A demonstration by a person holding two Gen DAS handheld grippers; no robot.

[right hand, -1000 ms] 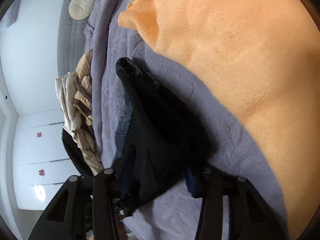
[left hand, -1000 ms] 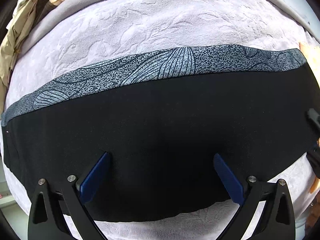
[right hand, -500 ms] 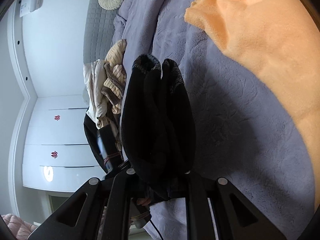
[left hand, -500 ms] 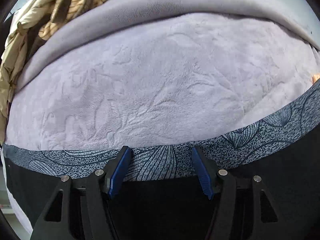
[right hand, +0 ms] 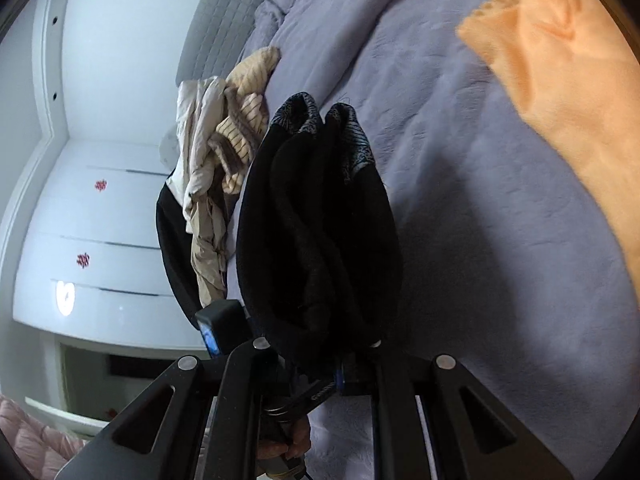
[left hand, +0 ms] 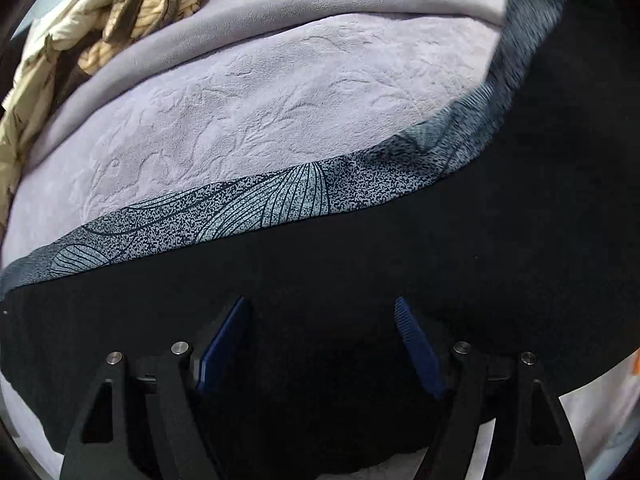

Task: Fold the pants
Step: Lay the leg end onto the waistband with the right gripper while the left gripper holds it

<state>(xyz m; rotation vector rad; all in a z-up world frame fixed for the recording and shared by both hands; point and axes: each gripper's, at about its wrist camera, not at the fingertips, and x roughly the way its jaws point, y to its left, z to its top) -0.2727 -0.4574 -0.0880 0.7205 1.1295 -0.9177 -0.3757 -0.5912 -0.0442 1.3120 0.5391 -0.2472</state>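
Right gripper (right hand: 320, 360) clamps bunched pants (left hand: 360, 264); carry them over evenly. Left gripper (left hand: 320, 340), fingers half-wide after reopening, holds nothing: pin the lower layer.

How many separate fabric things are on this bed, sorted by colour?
Black with a patterned band: 1, the pants
Lilac: 1, the embossed blanket
Orange: 1, the towel
Cream and striped: 1 pile of clothes; how many garments are in it I cannot tell
Total: 4

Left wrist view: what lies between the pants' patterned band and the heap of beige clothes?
Only bare lilac blanket lies between the patterned band and the beige clothes.
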